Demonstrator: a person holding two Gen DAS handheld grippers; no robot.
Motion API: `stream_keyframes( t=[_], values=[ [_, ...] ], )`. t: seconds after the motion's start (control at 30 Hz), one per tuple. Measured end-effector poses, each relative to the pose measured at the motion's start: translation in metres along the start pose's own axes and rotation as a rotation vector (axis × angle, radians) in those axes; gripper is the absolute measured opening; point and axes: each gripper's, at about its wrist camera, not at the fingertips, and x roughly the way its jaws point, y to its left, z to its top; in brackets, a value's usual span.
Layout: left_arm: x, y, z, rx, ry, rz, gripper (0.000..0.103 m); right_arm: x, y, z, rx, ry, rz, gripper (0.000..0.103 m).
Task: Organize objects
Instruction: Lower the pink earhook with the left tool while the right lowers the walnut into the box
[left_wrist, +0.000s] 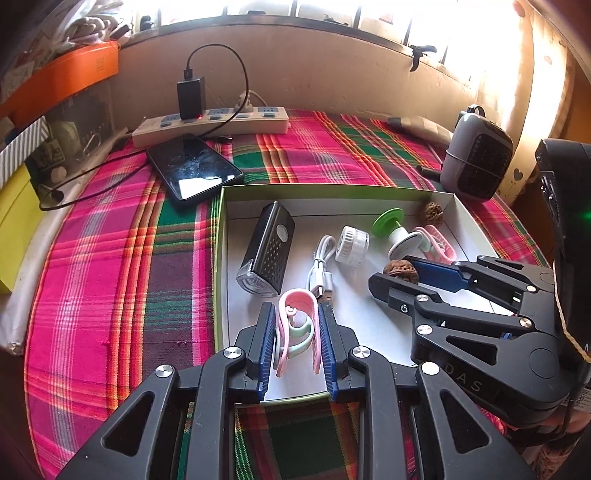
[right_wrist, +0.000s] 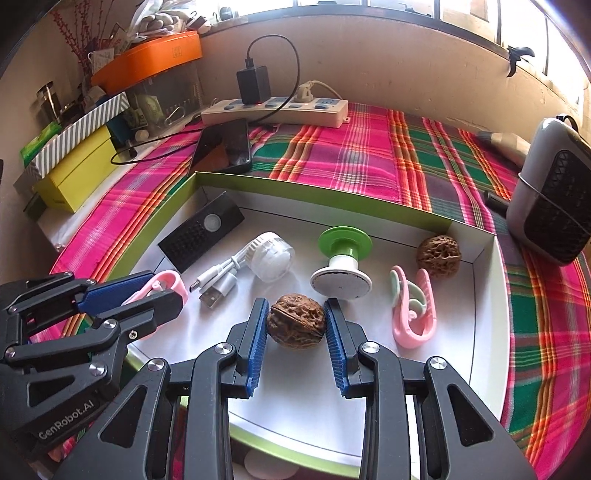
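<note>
A shallow white box with a green rim (left_wrist: 218, 236) (right_wrist: 192, 184) lies on the plaid cloth. My left gripper (left_wrist: 297, 314) is shut on a pink clip (left_wrist: 299, 325) (right_wrist: 168, 282) over the box's near left part. My right gripper (right_wrist: 295, 314) (left_wrist: 397, 275) is shut on a brown walnut (right_wrist: 295, 319) (left_wrist: 400, 269) above the box floor. Inside lie a second walnut (right_wrist: 439, 255) (left_wrist: 432, 213), another pink clip (right_wrist: 413, 310) (left_wrist: 436, 240), a green and white suction holder (right_wrist: 341, 258) (left_wrist: 395, 230), a white round cap (right_wrist: 271, 258) (left_wrist: 351, 245), a white USB cable (right_wrist: 218, 284) (left_wrist: 321, 269) and a black bike light (left_wrist: 267, 247) (right_wrist: 201, 236).
A phone (left_wrist: 194, 166) (right_wrist: 225, 147) lies behind the box, on a cable from a power strip (left_wrist: 210, 123) (right_wrist: 275, 110) at the wall. A grey speaker-like device (left_wrist: 476, 155) (right_wrist: 550, 192) stands at the right. Yellow and orange boxes (right_wrist: 81, 162) are stacked at the left.
</note>
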Motion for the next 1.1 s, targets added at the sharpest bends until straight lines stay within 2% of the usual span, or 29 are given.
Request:
stream_keyframes(
  t=[1.1],
  values=[
    [0.0045,-0.0036,-0.0021,0.02,0.004,0.028,0.021,0.0057,0.0037,0.0026,-0.035,-0.029,-0.031,0.032]
  ],
)
